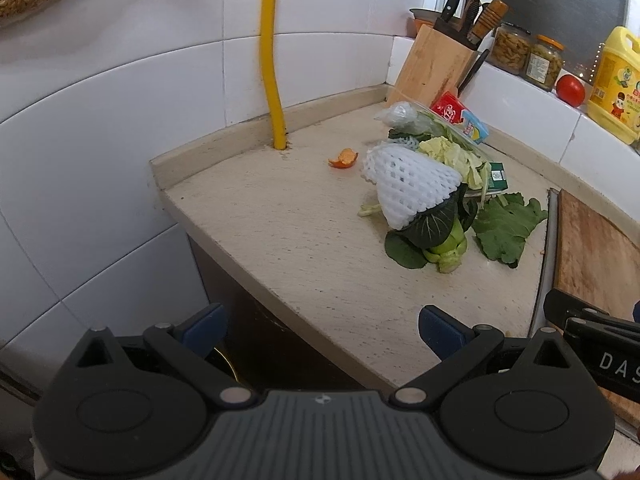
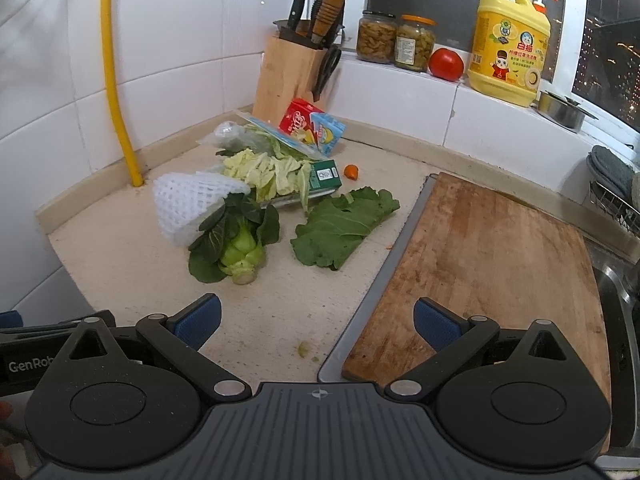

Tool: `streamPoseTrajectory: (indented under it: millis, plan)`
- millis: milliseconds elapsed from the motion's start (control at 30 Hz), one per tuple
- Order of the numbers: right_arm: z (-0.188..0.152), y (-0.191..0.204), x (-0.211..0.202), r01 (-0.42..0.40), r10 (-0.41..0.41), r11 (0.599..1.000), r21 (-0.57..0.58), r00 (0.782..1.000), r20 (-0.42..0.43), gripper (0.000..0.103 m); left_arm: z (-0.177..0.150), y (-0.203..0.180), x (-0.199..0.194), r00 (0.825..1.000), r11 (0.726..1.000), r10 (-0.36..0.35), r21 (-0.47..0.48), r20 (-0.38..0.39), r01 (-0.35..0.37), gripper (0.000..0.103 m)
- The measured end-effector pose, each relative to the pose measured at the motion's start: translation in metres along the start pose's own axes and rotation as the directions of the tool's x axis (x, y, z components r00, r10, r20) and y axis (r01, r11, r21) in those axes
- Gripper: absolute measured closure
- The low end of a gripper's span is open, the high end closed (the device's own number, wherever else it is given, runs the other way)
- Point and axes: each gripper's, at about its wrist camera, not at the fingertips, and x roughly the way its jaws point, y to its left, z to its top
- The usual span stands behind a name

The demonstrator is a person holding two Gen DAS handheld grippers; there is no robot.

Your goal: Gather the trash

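A heap of kitchen scraps lies on the beige counter [image 1: 280, 232]. It holds a white foam fruit net [image 1: 408, 184] [image 2: 188, 204], a bok choy [image 1: 440, 236] [image 2: 236, 240], a loose green leaf [image 1: 504, 228] [image 2: 344, 224], shredded cabbage [image 2: 268, 172], a green carton [image 2: 326, 178], a red and blue carton [image 2: 312, 126] and a clear plastic bag [image 2: 236, 136]. An orange peel [image 1: 343, 159] lies apart, left of the heap. My left gripper [image 1: 322, 334] is open and empty at the counter's near edge. My right gripper [image 2: 316, 326] is open and empty too, short of the bok choy.
A wooden cutting board [image 2: 488, 272] on a grey tray fills the right side. A knife block [image 2: 292, 76] stands in the corner. Jars, a tomato [image 2: 446, 64] and a yellow detergent jug [image 2: 508, 40] line the sill. A yellow pipe [image 1: 270, 60] rises from the counter. A sink edge [image 2: 616, 312] shows at far right.
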Motion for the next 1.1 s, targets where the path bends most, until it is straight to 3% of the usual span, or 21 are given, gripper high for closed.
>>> streamPoseTrajectory:
  millis: [533, 1100]
  plan:
    - [-0.007, -0.014, -0.001, 0.018, -0.018, 0.999, 0.030, 1.000, -0.008, 0.000, -0.001, -0.017, -0.002, 0.998, 0.998, 0.003, 0.069, 0.063, -0.008, 0.005]
    - [-0.011, -0.025, -0.007, 0.034, -0.034, 0.998, 0.050, 0.999, -0.010, 0.000, -0.003, -0.026, -0.006, 0.998, 0.997, -0.019, 0.077, 0.052, 0.015, 0.005]
